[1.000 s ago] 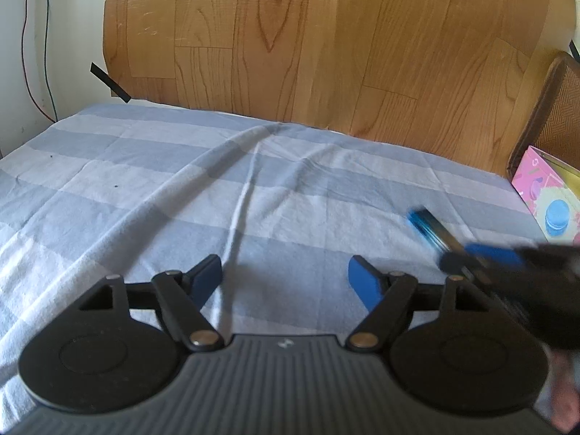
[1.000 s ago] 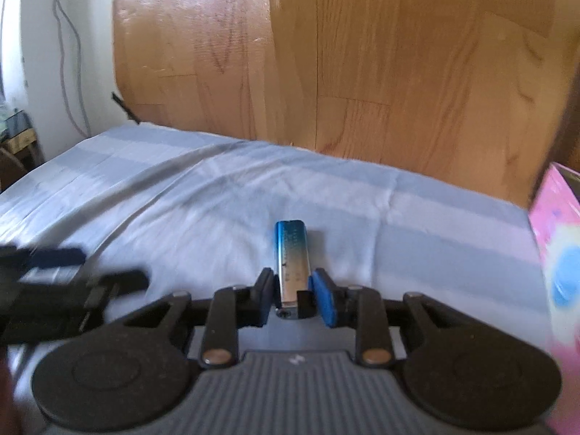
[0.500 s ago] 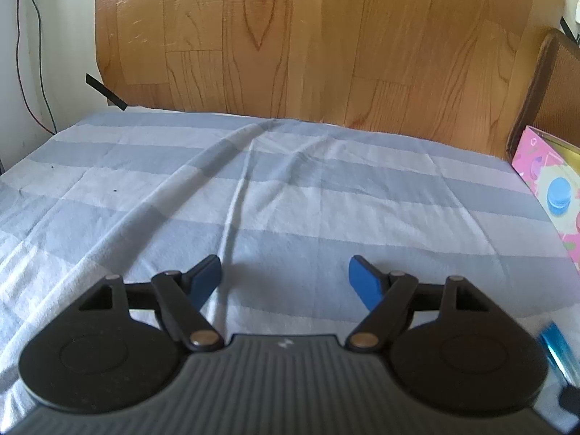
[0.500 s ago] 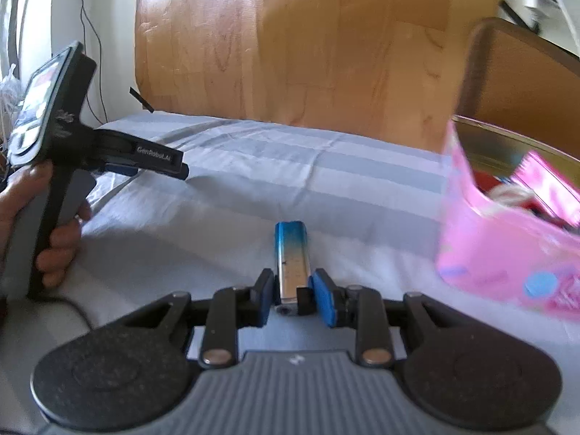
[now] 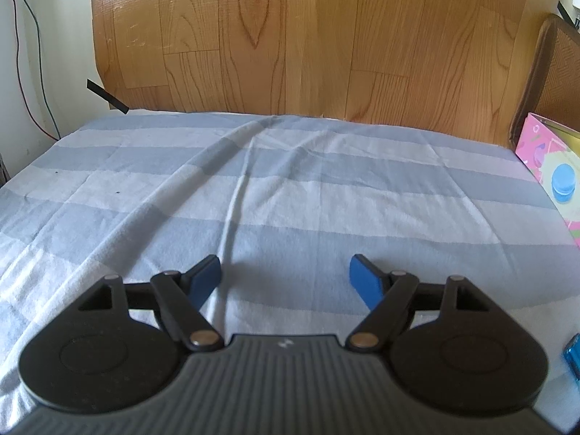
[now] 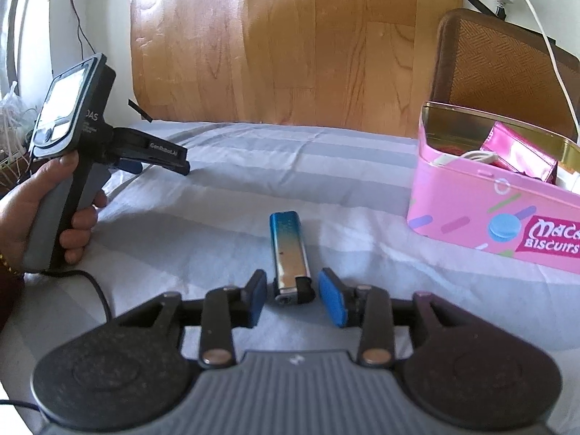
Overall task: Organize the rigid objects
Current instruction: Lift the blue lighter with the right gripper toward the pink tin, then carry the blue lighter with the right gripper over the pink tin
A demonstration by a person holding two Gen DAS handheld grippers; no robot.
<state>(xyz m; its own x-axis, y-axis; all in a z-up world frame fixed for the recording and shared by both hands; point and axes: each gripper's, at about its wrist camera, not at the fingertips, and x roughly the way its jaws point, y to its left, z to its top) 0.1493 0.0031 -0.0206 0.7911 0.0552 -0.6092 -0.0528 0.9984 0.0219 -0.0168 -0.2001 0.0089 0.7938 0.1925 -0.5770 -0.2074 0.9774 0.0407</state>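
Observation:
A blue and silver lighter (image 6: 289, 253) lies on the striped bedsheet (image 6: 253, 188), its black end between my right gripper's pads. My right gripper (image 6: 293, 296) is open, with a gap on each side of the lighter. A sliver of the lighter (image 5: 572, 356) shows at the right edge of the left wrist view. My left gripper (image 5: 284, 276) is open and empty above the sheet (image 5: 290, 188); it also shows in the right wrist view (image 6: 159, 161), held in a hand at the left.
An open pink biscuit tin (image 6: 496, 214) with several items inside stands at the right, also in the left wrist view (image 5: 551, 177). A wooden headboard (image 5: 308, 43) closes the back. A brown woven chair back (image 6: 500, 69) stands behind the tin.
My right gripper has opened and let go of the lighter, which now lies on the sheet. The right view swung toward the tin. The left gripper stayed open.

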